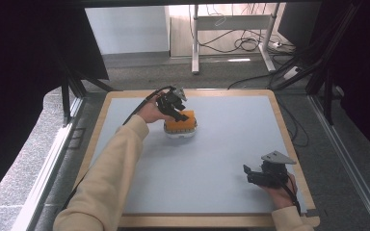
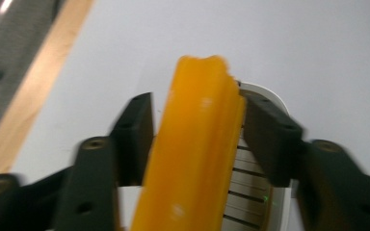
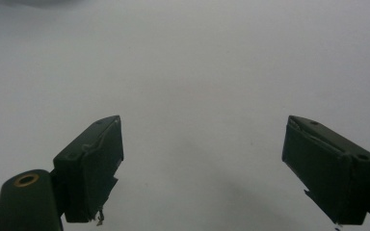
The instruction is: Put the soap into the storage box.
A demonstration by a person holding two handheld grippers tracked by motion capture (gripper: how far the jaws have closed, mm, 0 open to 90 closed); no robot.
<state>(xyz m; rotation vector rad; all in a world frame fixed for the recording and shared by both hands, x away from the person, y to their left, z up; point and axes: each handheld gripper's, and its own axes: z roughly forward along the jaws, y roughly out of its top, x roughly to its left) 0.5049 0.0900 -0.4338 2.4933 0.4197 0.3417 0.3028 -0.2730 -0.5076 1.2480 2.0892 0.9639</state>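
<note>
Clamping the orange sponge (image 2: pixel 192 154) over a white holder (image 1: pixel 180 133), left hand-held gripper (image 1: pixel 176 109); right one (image 1: pixel 255 174) released.

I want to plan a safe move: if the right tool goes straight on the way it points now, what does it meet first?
Probably nothing: the right tool is open and faces the bare grey table, and its way looks free as far as the right gripper view shows.

Beyond the wood-edged table (image 1: pixel 107 107), grey carpet (image 1: pixel 139 72) is running back to a pale wall (image 1: pixel 125 29), cables (image 1: pixel 243 44) are sprawling beneath a white-legged desk (image 1: pixel 195 48), and black curtains (image 1: pixel 24 57) are hanging alongside.
</note>
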